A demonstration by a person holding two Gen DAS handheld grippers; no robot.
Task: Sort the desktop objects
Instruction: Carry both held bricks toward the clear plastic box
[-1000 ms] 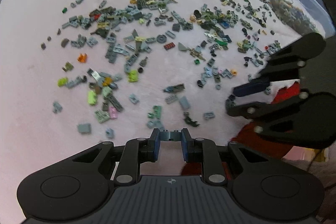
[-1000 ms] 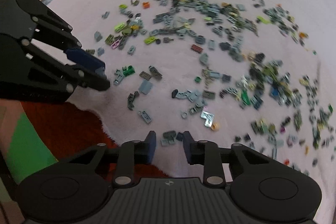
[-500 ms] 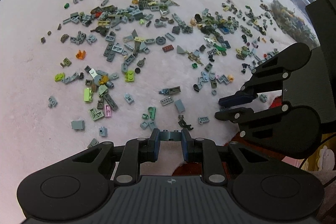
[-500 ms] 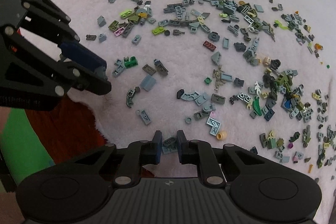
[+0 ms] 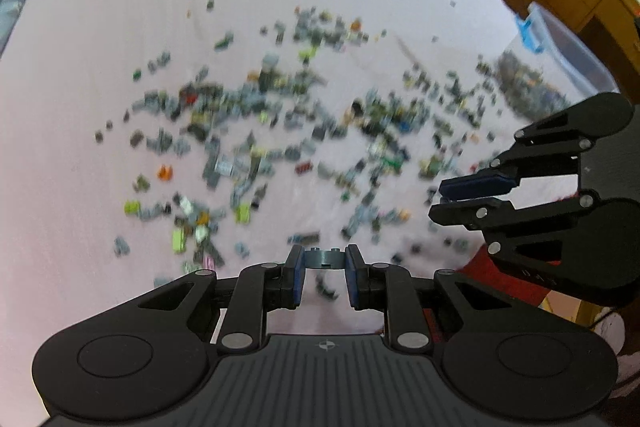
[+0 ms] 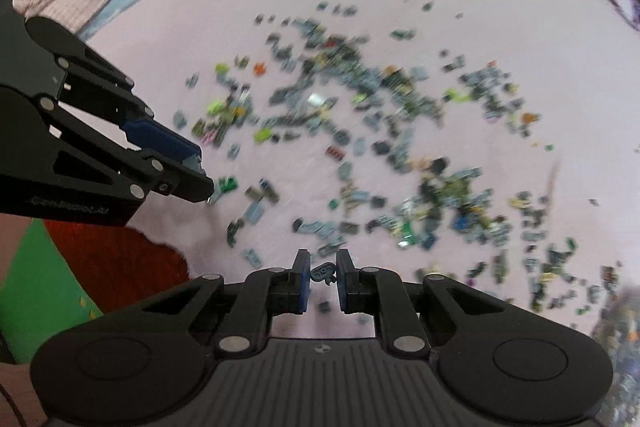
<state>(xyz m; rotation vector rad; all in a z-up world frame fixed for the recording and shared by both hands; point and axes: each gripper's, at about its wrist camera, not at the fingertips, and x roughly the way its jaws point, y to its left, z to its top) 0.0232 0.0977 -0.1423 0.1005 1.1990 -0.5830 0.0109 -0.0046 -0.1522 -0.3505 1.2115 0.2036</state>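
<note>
- Our left gripper (image 5: pixel 323 259) pinches a grey brick (image 5: pixel 323 256) above the pink blanket (image 5: pixel 120 27).
- Our right gripper (image 6: pixel 322 271), jaws just closed, clamps a dark piece (image 6: pixel 323 271).

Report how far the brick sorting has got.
Done: a clear plastic bin at the cloth's edge already holds a heap of bricks. In hand: the left gripper pinches a dark grey plate; the right gripper pinches a small dark piece. Left: most of the scattered bricks remain on the pink cloth.

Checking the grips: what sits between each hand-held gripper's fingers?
Left hand-held gripper: a grey studded plate, left wrist view. Right hand-held gripper: a small dark piece, right wrist view.
</note>
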